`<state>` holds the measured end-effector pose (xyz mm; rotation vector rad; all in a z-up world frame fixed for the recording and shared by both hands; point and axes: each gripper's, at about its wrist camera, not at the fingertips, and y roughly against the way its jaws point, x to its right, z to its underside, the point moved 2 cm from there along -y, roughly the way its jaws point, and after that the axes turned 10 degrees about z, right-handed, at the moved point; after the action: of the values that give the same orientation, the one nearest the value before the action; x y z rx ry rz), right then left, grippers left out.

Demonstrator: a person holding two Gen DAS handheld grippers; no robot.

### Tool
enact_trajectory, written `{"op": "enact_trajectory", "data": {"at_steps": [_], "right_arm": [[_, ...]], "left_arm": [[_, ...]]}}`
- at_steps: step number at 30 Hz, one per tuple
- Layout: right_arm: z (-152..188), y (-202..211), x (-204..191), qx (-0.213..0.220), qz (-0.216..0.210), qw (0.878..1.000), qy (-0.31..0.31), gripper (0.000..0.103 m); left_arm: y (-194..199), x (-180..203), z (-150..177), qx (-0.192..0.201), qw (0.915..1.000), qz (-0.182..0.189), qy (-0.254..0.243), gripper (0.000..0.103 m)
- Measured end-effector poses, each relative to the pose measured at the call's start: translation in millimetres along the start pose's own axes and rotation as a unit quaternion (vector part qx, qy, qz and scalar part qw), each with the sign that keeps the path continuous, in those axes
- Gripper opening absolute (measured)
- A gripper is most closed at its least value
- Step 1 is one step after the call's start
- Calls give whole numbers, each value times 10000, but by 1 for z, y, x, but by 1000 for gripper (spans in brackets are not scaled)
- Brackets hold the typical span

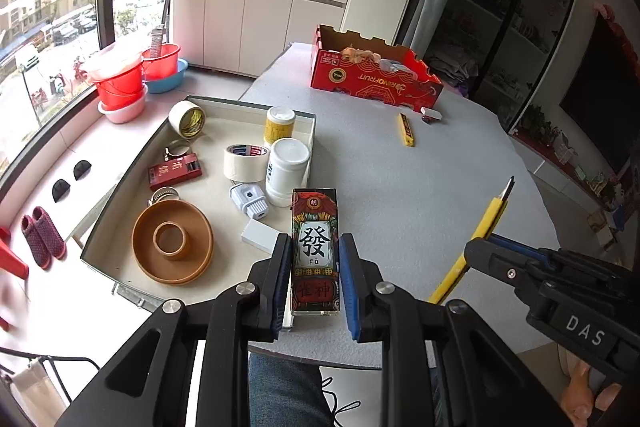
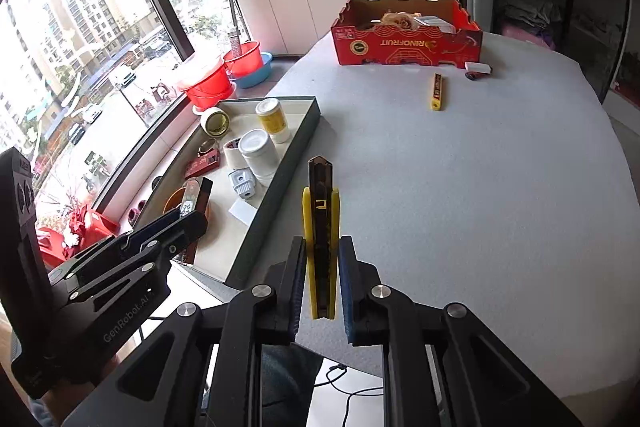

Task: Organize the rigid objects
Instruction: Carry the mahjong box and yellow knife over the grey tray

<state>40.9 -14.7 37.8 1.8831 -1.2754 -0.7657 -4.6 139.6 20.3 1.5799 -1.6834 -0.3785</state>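
Observation:
My left gripper is shut on a mahjong-print card box with a red and black pattern, held over the right edge of the grey tray. My right gripper is shut on a yellow utility knife, held above the grey table; it also shows in the left wrist view. The tray holds two white jars, tape rolls, a brown ring dish, a red box, a white plug and a white block.
A red cardboard box stands at the table's far side. A small yellow blade case and a small white item lie on the table near it. Red and blue basins sit on the window ledge to the left.

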Motion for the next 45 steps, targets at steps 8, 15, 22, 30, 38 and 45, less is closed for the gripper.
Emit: {"op": "enact_trajectory", "data": {"at_steps": [8,15,22,30,38,45], "right_arm": [[-22,-11,-69,-7,-325,9975,626,17],[-36,-24,-101,-48,-424,9945,952,17],[-42,-46,-114,-237,-463,9930,1056,17],[-45,-64,-119,-401,-542,9917,1095,17],[-50,-76,-119,-501,-559,9909,1120,17],[-50,-80,-119,-543,-547,9906,1131,17]], "left_arm": [[21,-46,-7,228,9987,-306,338,25],[24,-83,-12,313,9956,-682,561,25],[13,-100,-21,269,9939,-918,541,25],[-4,-107,-33,168,9936,-957,568,25],[-17,-111,-39,86,9930,-1043,546,25],[-24,-112,-40,10,9926,-1117,480,25]]}}
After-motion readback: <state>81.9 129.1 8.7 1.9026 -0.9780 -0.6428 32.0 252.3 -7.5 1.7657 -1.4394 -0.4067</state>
